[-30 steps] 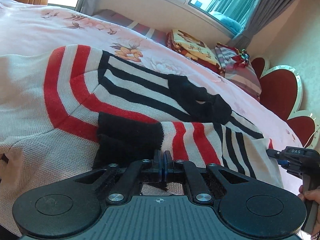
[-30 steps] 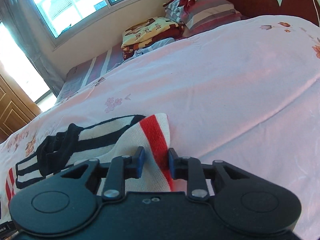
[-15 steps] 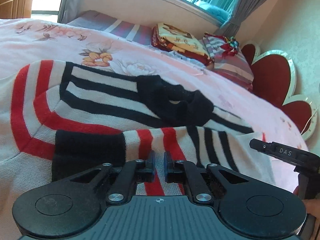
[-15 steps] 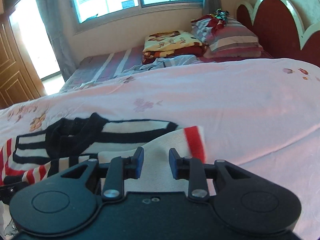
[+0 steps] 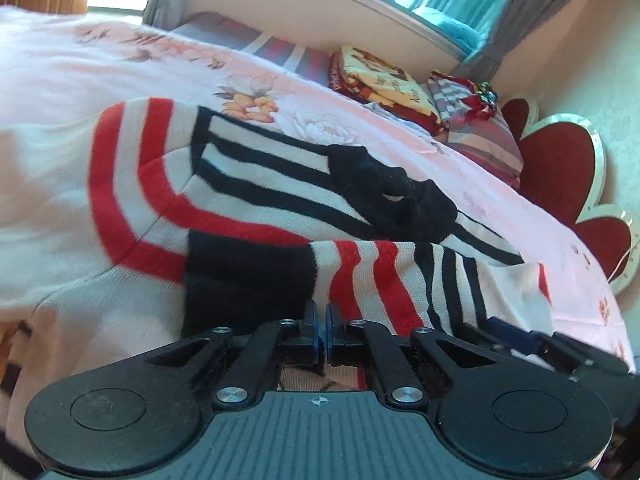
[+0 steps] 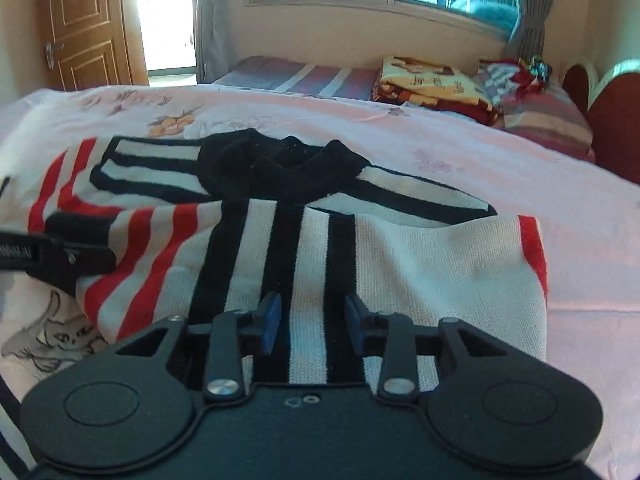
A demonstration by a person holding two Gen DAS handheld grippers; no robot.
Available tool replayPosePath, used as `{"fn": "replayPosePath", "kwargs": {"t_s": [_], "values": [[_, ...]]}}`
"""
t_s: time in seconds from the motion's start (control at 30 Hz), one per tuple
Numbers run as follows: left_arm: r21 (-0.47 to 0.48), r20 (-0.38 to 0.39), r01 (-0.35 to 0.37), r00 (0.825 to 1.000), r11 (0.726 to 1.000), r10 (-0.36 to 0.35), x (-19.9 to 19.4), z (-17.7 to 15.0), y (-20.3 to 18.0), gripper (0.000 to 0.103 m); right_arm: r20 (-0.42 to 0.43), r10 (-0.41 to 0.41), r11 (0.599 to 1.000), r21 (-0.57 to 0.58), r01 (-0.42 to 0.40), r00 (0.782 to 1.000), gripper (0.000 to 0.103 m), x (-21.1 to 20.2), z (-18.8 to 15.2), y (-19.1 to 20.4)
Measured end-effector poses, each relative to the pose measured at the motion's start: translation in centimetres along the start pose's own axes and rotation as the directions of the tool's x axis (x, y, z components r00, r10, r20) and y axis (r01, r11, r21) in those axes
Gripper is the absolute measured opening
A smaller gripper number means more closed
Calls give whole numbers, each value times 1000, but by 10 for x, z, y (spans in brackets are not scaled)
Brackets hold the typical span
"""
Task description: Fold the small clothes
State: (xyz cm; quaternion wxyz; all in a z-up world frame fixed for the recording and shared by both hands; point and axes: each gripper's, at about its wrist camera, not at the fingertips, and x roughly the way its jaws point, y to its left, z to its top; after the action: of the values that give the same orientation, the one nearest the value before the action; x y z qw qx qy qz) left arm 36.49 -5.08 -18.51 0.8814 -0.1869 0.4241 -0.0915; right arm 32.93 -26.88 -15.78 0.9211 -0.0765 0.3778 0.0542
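A knitted sweater [image 5: 260, 200] with red, black and white stripes lies on the pink floral bed sheet [image 6: 520, 160], its black collar [image 6: 288, 168] at the far side. One sleeve [image 5: 360, 276] with a black cuff [image 5: 248, 276] is folded across the body. My left gripper [image 5: 322, 320] is shut at the sleeve's near edge; I cannot tell whether cloth is pinched. It shows at the left of the right wrist view as the left gripper [image 6: 80, 258]. My right gripper [image 6: 314, 316] hovers over the folded-in side of the sweater [image 6: 400, 260], jaws opening, the pads not pressing on cloth.
Folded blankets [image 6: 432, 84] and a striped pillow [image 6: 540, 112] lie at the head of the bed by the red headboard [image 5: 560, 176]. A wooden door [image 6: 80, 28] stands far left, under the window wall. Bare sheet stretches to the right of the sweater.
My right gripper let go of the red-edged fold, swung left over the sweater and levelled, its jaws wider. The left jaws stood slightly apart half a second ago and are shut again.
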Motion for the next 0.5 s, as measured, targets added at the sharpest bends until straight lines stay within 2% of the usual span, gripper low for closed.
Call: {"fn": "replayPosePath", "kwargs": {"t_s": [0.03,0.1,0.13,0.17,0.2,0.23,0.27,0.3,0.37,0.43,0.5], "values": [[-21,-2,-2,1000,1000,2,-7,0,3,5,-5,-5,1000,-8,5,1000,36,-3,1,6],[-42,-2,-6,1000,999,6,-21,0,8,6,11,96,992,77,-96,995,35,-14,7,3],[-53,-2,-15,1000,998,14,-28,0,12,10,25,126,984,120,-128,992,36,-18,9,4],[-64,0,-29,1000,998,29,-34,-1,16,18,27,118,985,121,-121,993,37,-18,10,10],[-74,4,-42,999,996,42,-42,-2,19,45,6,109,990,84,-109,994,38,-14,10,19],[-86,16,-62,998,994,64,-50,-4,23,80,-34,95,995,40,-94,995,39,-7,8,29],[-101,50,-93,994,991,98,-63,-7,27,91,-27,57,998,-9,-58,998,40,-7,4,40],[-110,104,-123,985,986,135,-78,-9,33,100,-27,63,998,-20,-64,998,40,-10,4,45],[-109,150,-147,975,983,162,-99,-12,43,101,-13,170,983,73,-169,985,37,-22,7,41],[-143,144,-171,971,975,191,-112,-12,60,101,20,209,968,134,-210,978,40,-33,8,41],[-198,146,-192,964,961,223,-124,-14,84,101,44,238,961,132,-241,970,45,-45,9,48]]}}
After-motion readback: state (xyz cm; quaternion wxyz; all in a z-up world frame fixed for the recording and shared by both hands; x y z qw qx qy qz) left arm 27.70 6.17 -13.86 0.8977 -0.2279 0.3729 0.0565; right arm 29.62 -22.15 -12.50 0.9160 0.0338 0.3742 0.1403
